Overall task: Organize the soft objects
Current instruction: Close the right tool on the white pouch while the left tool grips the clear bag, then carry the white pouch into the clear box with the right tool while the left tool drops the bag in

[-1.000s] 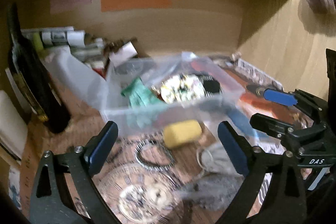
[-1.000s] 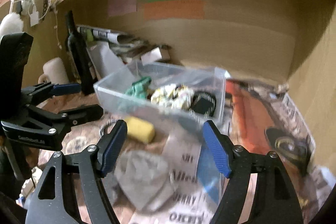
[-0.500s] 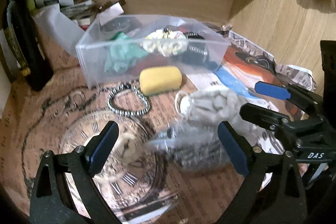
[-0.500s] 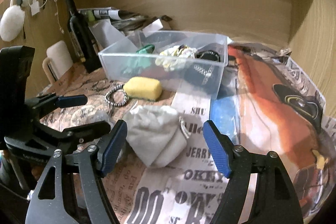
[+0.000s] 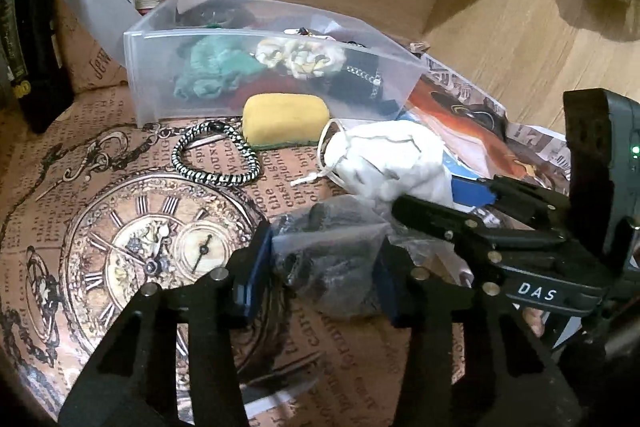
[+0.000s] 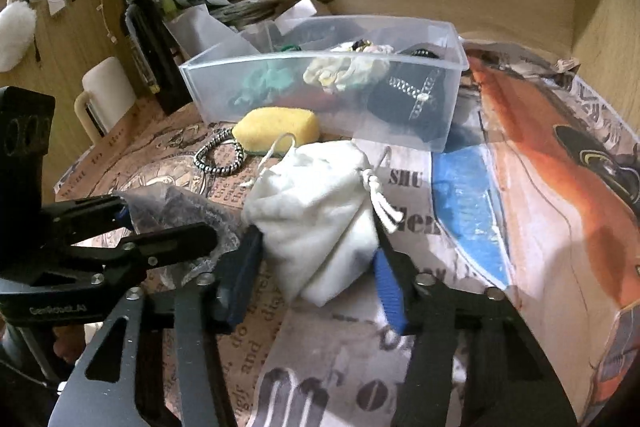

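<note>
The translucent, frosted-clear plastic bin (image 6: 432, 67) holds a teal-green crumpled cloth (image 5: 212, 67), a cream-and-yellow mottled fabric bundle (image 5: 304, 57) and a black item with a silver chain (image 6: 416, 95). In front of the bin: a yellow rectangular sponge (image 5: 286, 119) with a green underside, a black-and-white striped cord loop (image 5: 216, 155), and a white drawstring fabric pouch (image 6: 316, 211). Left of the pouch: a clear plastic bag of dark grey contents (image 5: 332, 255). The brown-sepia paper table covering (image 5: 120, 227) carries a pocket-watch print with black Roman numerals. Both grippers have black frames and blue pads.
</note>
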Motion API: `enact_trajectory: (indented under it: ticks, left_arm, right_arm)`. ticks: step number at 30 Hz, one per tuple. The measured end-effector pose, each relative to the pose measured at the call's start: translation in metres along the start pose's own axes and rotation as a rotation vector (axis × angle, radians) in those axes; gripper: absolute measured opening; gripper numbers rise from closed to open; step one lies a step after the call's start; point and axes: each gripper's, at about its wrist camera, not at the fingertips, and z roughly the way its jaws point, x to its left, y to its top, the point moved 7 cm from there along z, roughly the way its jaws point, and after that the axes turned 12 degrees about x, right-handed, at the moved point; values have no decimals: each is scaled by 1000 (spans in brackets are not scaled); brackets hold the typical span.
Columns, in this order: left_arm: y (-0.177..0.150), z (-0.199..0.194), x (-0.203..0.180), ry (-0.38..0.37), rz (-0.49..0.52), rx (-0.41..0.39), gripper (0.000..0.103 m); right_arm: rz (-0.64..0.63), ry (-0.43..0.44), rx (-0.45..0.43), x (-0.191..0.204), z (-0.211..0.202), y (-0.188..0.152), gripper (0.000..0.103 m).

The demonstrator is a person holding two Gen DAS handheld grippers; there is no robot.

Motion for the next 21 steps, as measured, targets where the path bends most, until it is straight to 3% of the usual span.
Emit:
enact_trajectory:
  ticks: [2,5,12,21]
  left_arm:
    - [1,0,-1,4,4,-3,42]
    - [3,-5,-1,6,6,-12,37]
    - [20,-26,6,33,13,-75,32]
    - [59,-70,13,76,0,-233,31]
  right_arm:
    - [-5,1,-12,0,-3,1,30]
    - [-6,-5,-27,-1,-8,4,26]
    - [-22,-12,-101,3,-29,17,24]
    - [-56,-26,-223,10,-63,48,24]
